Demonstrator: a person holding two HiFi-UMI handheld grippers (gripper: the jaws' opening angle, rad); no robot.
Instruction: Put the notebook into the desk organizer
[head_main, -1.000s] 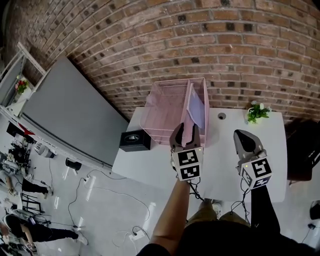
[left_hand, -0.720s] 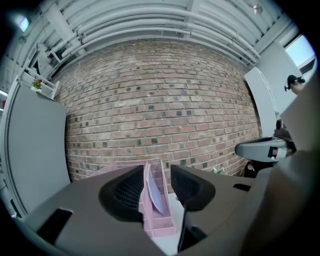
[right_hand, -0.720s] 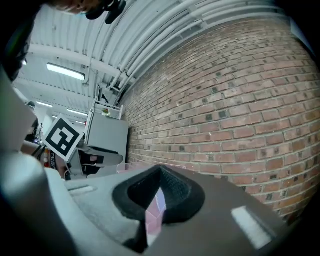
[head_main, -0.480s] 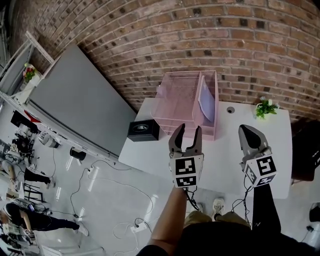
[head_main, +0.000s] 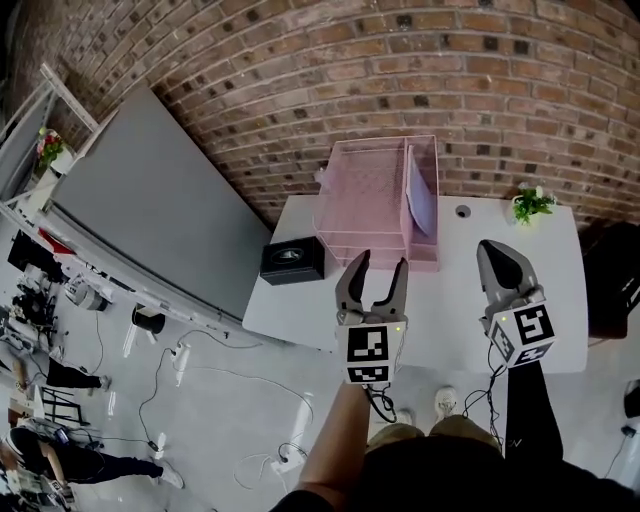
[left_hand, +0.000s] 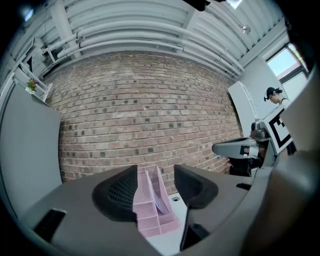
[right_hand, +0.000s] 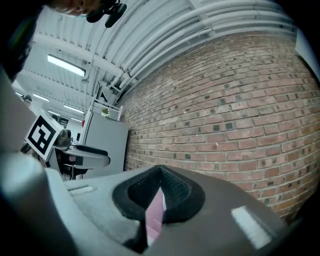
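**Operator:** Report gripper status.

**Inspector:** The left gripper (head_main: 380, 264) has its jaws spread wide. They have just been opening, and nothing sits between them. It hangs level above the front edge of the white table (head_main: 455, 310), just short of the desk organizer (head_main: 352, 200). The right gripper (head_main: 491, 250) has its jaws closed together and holds nothing. It is level over the table, to the right of the organizer.

**Operator:** Where is the notebook?

**Inspector:** The notebook (head_main: 423, 203) stands on edge in the organizer's narrow right-hand compartment. It is tilted rather than square. The placement step appears complete.

**Operator:** What are the hazards from this position?

**Inspector:** There are three.
1. The pink mesh organizer looks light. A forward swing of the spread left jaws could catch its front lip and push it against the brick wall (head_main: 400, 80) or skew it.
2. A jolt of that kind could topple the tilted notebook inside its compartment.
3. A careless sideways sweep could strike the black box (head_main: 292, 260) at the table's left corner, or the potted plant (head_main: 530, 203) at the right rear.
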